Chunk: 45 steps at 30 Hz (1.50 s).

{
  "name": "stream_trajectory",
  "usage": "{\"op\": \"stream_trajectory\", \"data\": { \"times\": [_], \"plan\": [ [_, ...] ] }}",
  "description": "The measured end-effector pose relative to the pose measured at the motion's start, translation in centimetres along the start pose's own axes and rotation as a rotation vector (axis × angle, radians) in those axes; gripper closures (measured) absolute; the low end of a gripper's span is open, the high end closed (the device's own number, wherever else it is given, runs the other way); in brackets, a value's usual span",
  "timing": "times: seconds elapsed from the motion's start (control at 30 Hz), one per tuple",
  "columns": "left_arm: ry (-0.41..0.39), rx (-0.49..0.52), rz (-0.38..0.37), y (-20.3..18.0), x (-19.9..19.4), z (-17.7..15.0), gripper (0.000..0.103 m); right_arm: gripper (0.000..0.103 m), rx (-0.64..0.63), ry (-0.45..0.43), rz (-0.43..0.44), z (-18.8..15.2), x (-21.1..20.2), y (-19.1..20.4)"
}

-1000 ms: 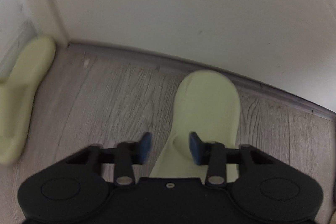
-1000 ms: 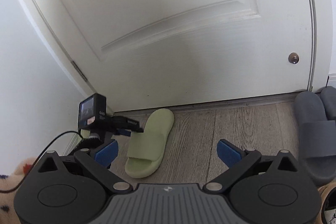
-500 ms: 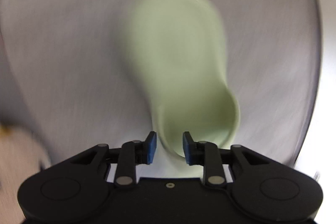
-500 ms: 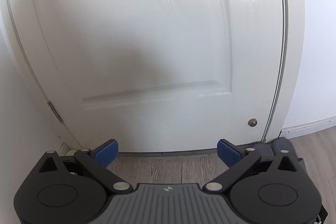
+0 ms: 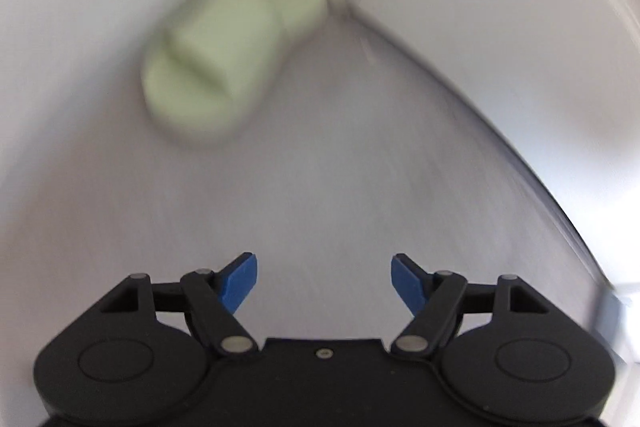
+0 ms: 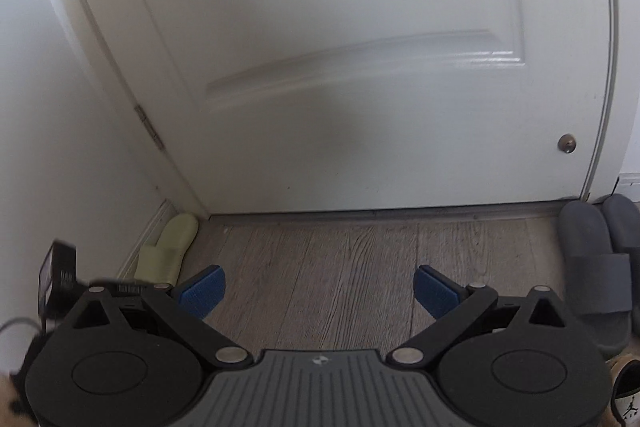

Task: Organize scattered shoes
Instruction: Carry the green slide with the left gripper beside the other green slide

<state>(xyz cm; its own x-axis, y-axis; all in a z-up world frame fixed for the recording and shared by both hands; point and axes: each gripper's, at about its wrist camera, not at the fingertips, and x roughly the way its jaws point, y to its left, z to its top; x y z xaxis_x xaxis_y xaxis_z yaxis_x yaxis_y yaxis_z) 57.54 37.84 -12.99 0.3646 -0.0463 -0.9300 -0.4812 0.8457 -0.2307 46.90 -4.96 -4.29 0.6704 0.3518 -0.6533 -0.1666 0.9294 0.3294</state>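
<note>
Green slipper point(image 5: 224, 59) lies ahead and left of your left gripper point(image 5: 324, 281), by the wall point(image 5: 80, 7), long axis running toward the corner; view blurred. Left jaws apart, empty; right gripper point(image 6: 318, 291) likewise wide, farther off; grey slippers point(image 6: 600, 267) to its right.

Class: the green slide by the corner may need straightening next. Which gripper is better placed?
Probably left: the left gripper is open, facing the green slide. The right gripper faces bare floor.

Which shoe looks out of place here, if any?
Only one pale green foam slide is visible, along the baseboard by the door hinge corner; its partner is not in view. The dark grey slides sit paired.
</note>
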Motion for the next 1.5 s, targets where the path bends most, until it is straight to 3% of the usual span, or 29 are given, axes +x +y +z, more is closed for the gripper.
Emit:
{"op": "stream_trajectory", "data": {
  "times": [0.07, 0.13, 0.33, 0.43, 0.57, 0.63, 0.73, 0.83, 0.93, 1.03, 1.1, 1.27, 1.3, 1.4, 1.43, 1.5],
  "plan": [
    [-0.018, -0.026, 0.022, 0.7, 1.4, 3.9, 0.028, 0.003, 0.010, 0.012, 0.015, -0.1, 1.1, -0.3],
    [-0.045, -0.034, 0.091, 0.8, 2.7, 7.1, 0.028, 0.003, 0.019, 0.018, 0.022, -0.2, 1.9, -0.3],
    [-0.092, -0.040, 0.239, 1.1, 5.2, 11.2, 0.026, 0.003, 0.037, 0.012, 0.054, -0.1, 3.1, -0.2],
    [-0.088, 0.002, 0.272, 1.5, 6.3, 12.3, 0.026, 0.003, 0.034, 0.031, 0.058, -0.7, 4.2, 0.2],
    [-0.226, 0.131, 0.452, 0.2, 5.9, 11.8, 0.034, 0.003, 0.028, 0.060, 0.058, -1.6, 4.7, 0.7],
    [-0.224, 0.194, 0.492, -0.1, 6.4, 11.3, 0.035, 0.003, 0.035, 0.078, 0.060, -1.9, 4.9, 0.7],
    [-0.233, 0.225, 0.478, -0.2, 6.9, 11.1, 0.044, 0.003, 0.052, 0.100, 0.056, -2.2, 5.1, 0.4],
    [-0.211, 0.095, 0.399, 0.6, 6.3, 10.2, 0.067, 0.003, 0.083, 0.103, 0.051, -2.5, 5.3, 0.2],
    [-0.206, -0.066, 0.357, 1.1, 5.6, 7.7, 0.068, 0.003, 0.129, 0.103, 0.061, -2.7, 5.7, 0.0],
    [-0.161, -0.170, 0.275, -0.7, 3.3, 1.2, 0.066, 0.003, 0.154, 0.113, 0.068, -2.9, 6.3, 0.2],
    [-0.116, -0.134, 0.213, -2.6, 2.7, -2.1, 0.065, 0.003, 0.150, 0.117, 0.070, -2.9, 6.6, 0.4],
    [0.032, 0.235, 0.055, -9.1, 1.9, -9.6, 0.066, 0.003, 0.102, 0.106, 0.065, -2.6, 6.4, 0.3],
    [0.104, 0.241, -0.016, -9.2, 1.5, -10.7, 0.067, 0.003, 0.091, 0.105, 0.057, -2.6, 6.2, 0.0],
    [0.237, 0.171, -0.102, -6.5, 1.3, -11.4, 0.055, 0.003, 0.064, 0.108, 0.033, -3.0, 5.6, -0.8],
    [0.250, 0.167, -0.096, -5.5, 0.8, -11.7, 0.051, 0.003, 0.054, 0.109, 0.025, -3.1, 5.4, -1.1],
    [0.264, 0.172, -0.057, -3.6, -0.7, -12.2, 0.053, 0.003, 0.037, 0.114, 0.025, -3.7, 5.1, -1.8]
  ]
}}
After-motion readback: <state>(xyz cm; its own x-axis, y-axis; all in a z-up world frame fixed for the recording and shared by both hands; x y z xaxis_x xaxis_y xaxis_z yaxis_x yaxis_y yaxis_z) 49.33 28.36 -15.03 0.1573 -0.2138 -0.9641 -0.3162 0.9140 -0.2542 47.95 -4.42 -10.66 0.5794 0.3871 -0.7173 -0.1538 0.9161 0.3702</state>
